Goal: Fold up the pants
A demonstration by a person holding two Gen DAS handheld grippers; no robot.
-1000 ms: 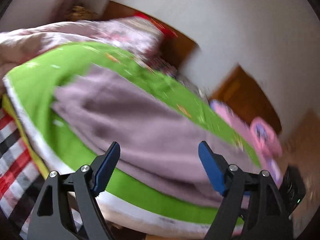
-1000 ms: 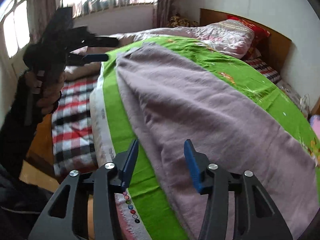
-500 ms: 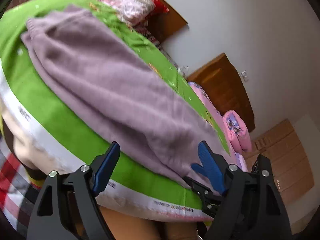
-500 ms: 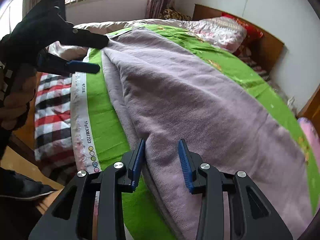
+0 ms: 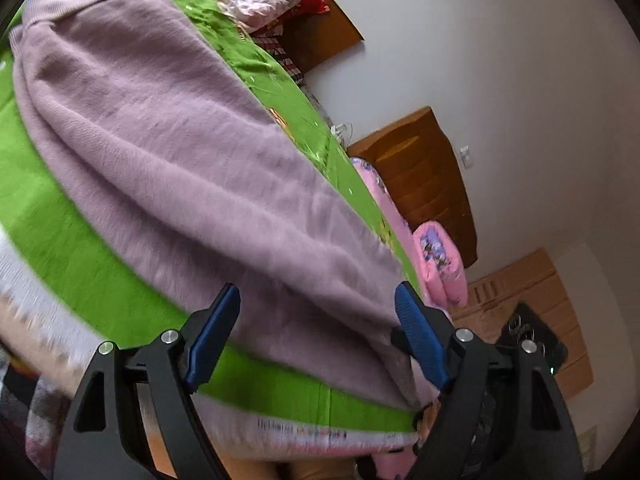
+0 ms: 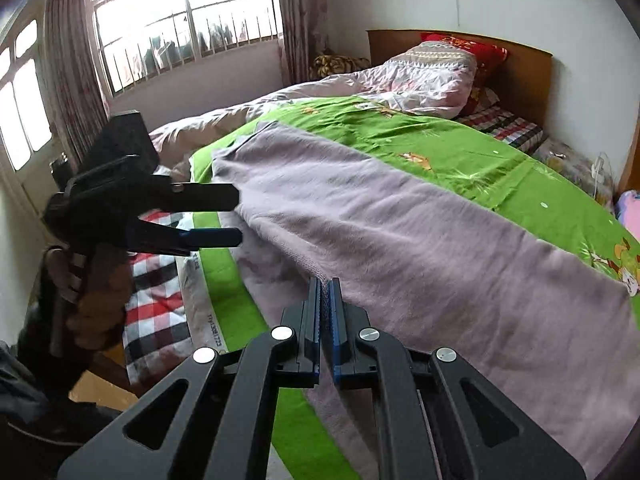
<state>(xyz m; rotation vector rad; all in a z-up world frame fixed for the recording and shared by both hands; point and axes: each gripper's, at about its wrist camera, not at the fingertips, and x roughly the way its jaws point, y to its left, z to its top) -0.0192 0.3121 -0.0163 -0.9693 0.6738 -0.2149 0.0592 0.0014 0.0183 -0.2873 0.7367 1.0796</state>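
The pants are lying lengthwise on the green sheet, legs seemingly stacked, the right gripper clenching their near edge while the left gripper is hovering spread wide, cross-folds remaining.

My right gripper, half open over the near edge of the pants a second ago, now has its jaws pinched together on a fold of that lilac cloth at 6 o'clock in its view. My left gripper has swung from pointing across the bed to straddling the pants' hem end, jaws wide, and now sits at 9 o'clock in the right view.
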